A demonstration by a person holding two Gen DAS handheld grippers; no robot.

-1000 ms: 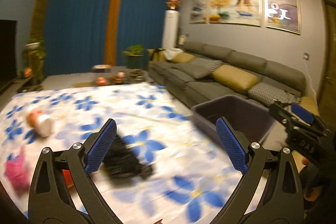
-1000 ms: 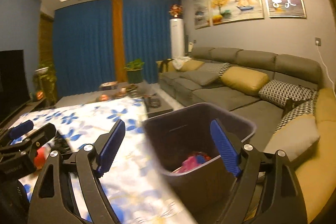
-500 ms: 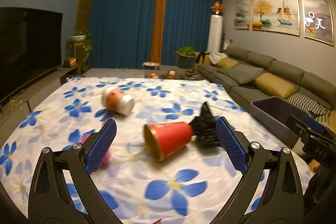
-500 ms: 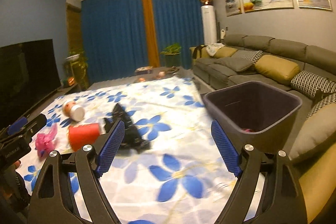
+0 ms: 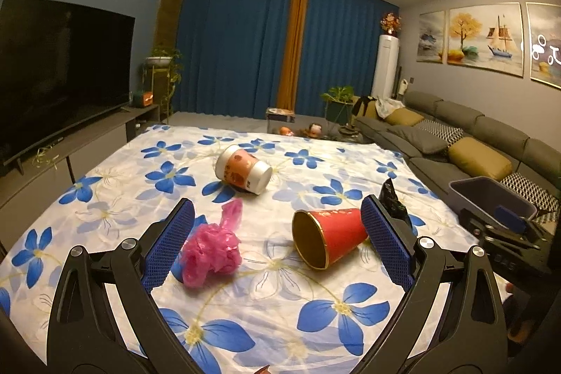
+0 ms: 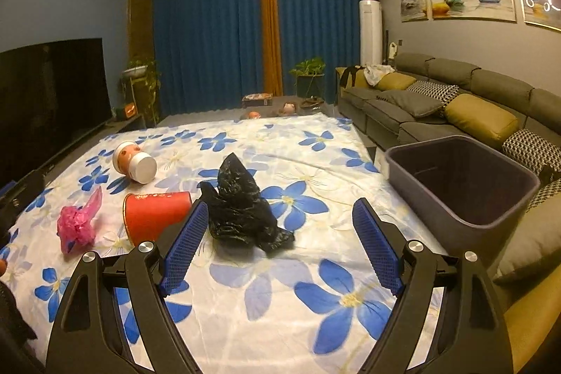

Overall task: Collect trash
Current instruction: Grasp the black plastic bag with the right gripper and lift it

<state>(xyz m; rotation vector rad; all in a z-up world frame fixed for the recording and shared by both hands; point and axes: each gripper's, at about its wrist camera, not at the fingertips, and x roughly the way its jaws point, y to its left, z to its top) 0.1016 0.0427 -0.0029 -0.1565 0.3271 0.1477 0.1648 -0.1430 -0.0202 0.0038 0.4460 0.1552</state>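
Status: four pieces of trash left on the flowered sheet, none in hand.

- Pink plastic bag: crumpled, just beside your left gripper's left pad, nearest to you on that side.
- Red paper cup: on its side, mouth toward you, lying close against that gripper's right pad in the picture; can't tell if it touches.
- White-and-orange cup: tipped over, further back, well apart from both grippers.
- Black plastic bag: crumpled heap in front of your right gripper, closer to its left pad, beside the red cup.

Both grippers are released, jaws spread wide, nothing between the pads. The left one frames the pink bag and red cup; the right one frames the black bag.

The grey bin sits off the right edge of the sheet, next to the sofa. From the right wrist view the visible part of its inside looks bare, but the bottom near the close wall is hidden, so you can't count what's already in it.

My read: pickup of these four hasn't started. Left to do: grab each item, carry it right, drop it in the bin. Black bag is the shortest trip for your right hand; pink bag or red cup suits the left. Bags will crush flat, so close fully on them.
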